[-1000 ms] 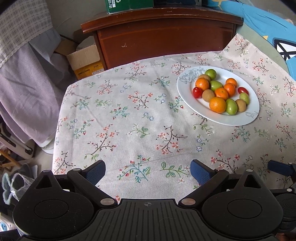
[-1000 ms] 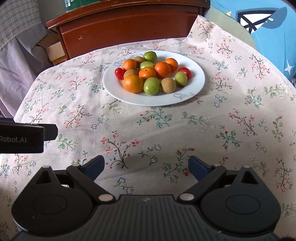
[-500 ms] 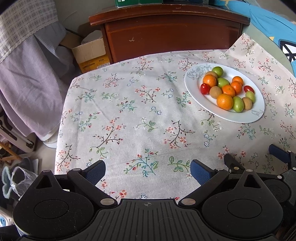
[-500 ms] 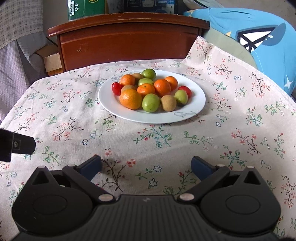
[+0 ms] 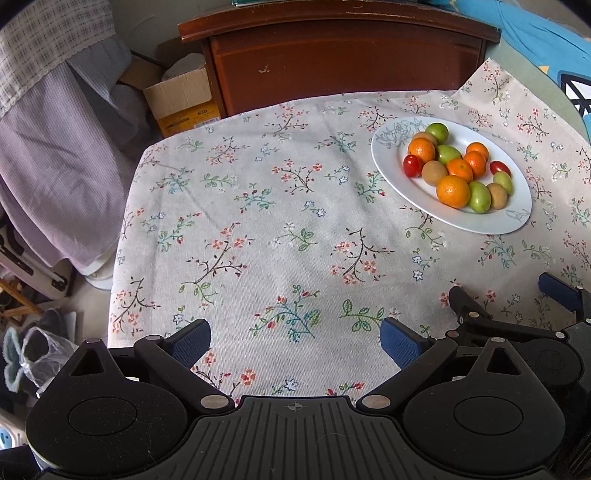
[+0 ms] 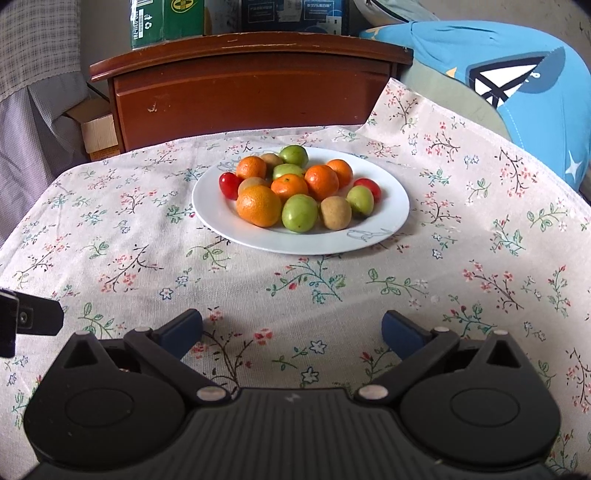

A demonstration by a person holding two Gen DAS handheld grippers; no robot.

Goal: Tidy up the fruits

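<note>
Little is legible from where I sit. On the green cardboard carton (image 6: 147,22) standing on the far dark-wood cabinet, I make out a recycling symbol beside sideways print too blurred to read. The dark blue box (image 6: 295,14) next to it carries white lettering I cannot resolve. The open brown cardboard box (image 5: 181,99) on the floor, far left, has a yellow label, unreadable.

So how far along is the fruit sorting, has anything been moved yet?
Nothing looks done: all the fruit, oranges, green plums, kiwis and cherry tomatoes, is mixed on the white plate. Nothing is in hand: the left tongs and right tongs are open and empty above the floral tablecloth. All the sorting remains.
</note>
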